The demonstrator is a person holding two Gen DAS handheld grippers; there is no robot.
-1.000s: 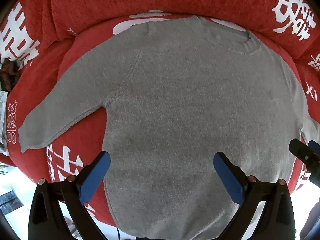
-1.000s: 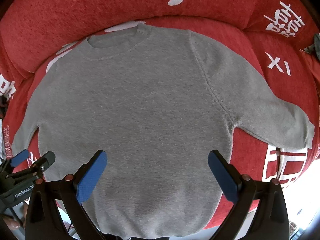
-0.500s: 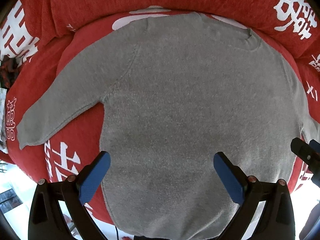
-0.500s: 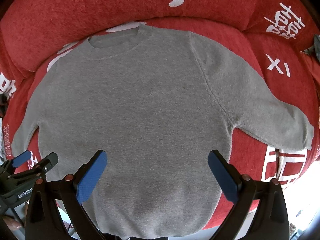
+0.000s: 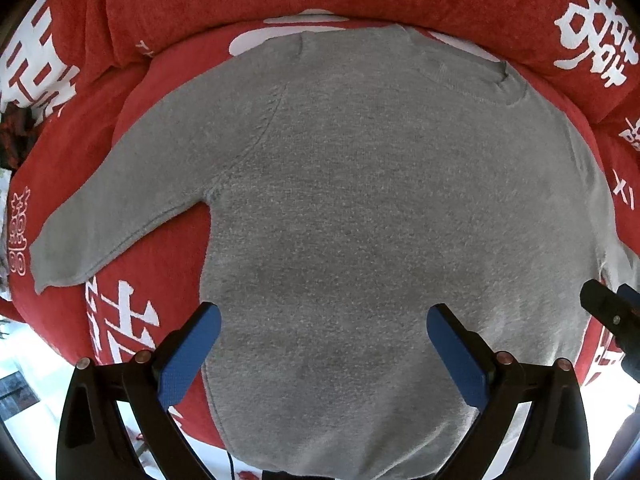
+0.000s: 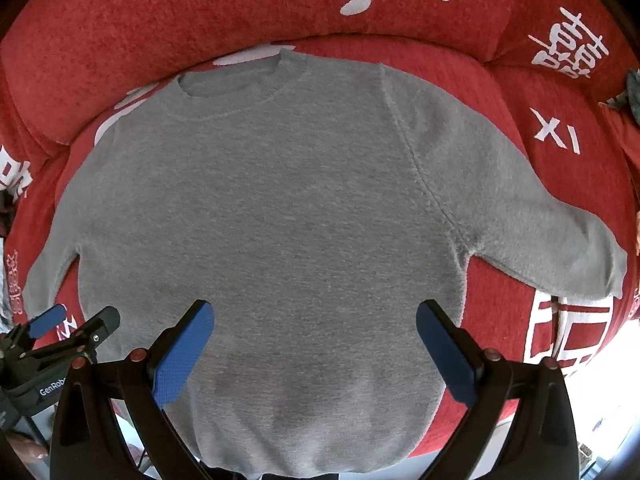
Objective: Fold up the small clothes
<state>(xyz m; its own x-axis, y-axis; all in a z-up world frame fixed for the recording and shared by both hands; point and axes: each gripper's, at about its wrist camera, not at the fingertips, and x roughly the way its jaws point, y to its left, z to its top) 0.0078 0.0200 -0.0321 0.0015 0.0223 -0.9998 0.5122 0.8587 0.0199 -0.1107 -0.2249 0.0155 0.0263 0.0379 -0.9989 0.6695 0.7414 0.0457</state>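
A small grey knit sweater [image 5: 360, 208] lies flat, front up, on a red cushion, collar at the far side and both sleeves spread outward. It also shows in the right wrist view [image 6: 280, 220]. My left gripper [image 5: 324, 344] is open and empty, hovering above the sweater's lower left part. My right gripper [image 6: 316, 340] is open and empty above the lower middle of the sweater. The left sleeve [image 5: 112, 216] points down-left; the right sleeve [image 6: 552, 240] points down-right. The hem hangs at the cushion's near edge.
The red cushion [image 5: 132, 320] with white characters has a raised red backrest [image 6: 200, 12] behind the collar. The right gripper's tip shows at the edge of the left view [image 5: 608, 312]; the left gripper shows at the lower left of the right view [image 6: 60, 340]. Bright floor lies beyond the cushion's near edge.
Both grippers have drifted slightly; the sweater sits a little lower and nearer in both views. Both stay open and the sweater lies unmoved.
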